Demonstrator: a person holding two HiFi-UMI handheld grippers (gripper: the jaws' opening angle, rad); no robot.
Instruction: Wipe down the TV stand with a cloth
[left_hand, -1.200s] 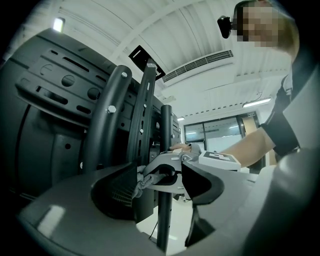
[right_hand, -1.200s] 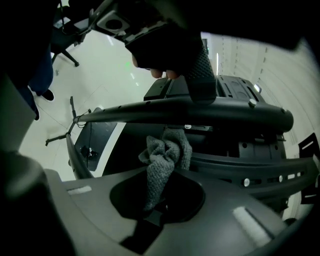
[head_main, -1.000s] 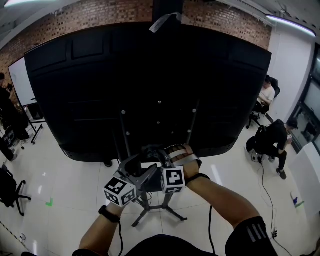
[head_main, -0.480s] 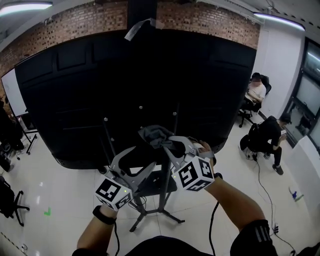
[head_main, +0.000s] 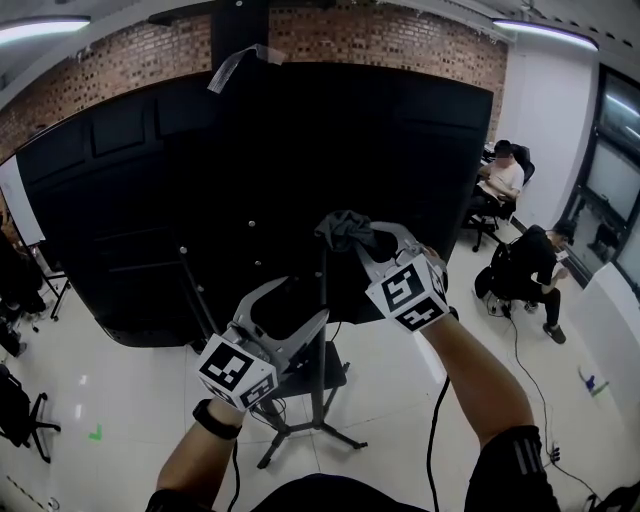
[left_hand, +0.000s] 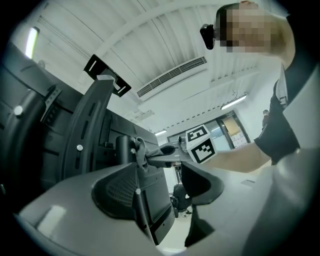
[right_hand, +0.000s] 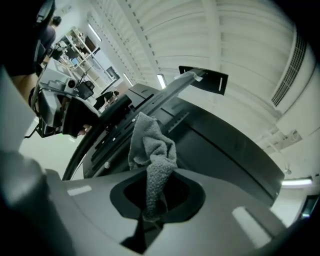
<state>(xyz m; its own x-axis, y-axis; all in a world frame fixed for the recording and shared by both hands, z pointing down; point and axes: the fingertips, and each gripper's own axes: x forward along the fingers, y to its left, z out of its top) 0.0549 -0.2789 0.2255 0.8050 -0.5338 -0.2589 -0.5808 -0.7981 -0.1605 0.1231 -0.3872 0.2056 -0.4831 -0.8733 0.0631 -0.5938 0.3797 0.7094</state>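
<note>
The black TV (head_main: 270, 180) shows its back on a metal stand with a post (head_main: 322, 330) and splayed legs (head_main: 300, 432). My right gripper (head_main: 352, 232) is raised against the TV's back, shut on a crumpled grey cloth (head_main: 343, 228). In the right gripper view the cloth (right_hand: 150, 150) sticks up from between the jaws of the right gripper (right_hand: 152, 210), next to the dark panel (right_hand: 215, 145). My left gripper (head_main: 290, 305) hangs lower, by the post, open and holding nothing. From the left gripper (left_hand: 167, 195) the cloth (left_hand: 141, 152) appears beside the post (left_hand: 124, 147).
A small shelf (head_main: 322, 378) sits low on the stand. Two people sit at the right, one (head_main: 500, 175) farther off and one (head_main: 535, 262) nearer. An office chair (head_main: 20, 410) stands at the left edge. A cable (head_main: 540, 400) trails over the white floor.
My right gripper has risen with the cloth from low by the stand's post to the middle of the TV's back. The left gripper stayed low and open.
</note>
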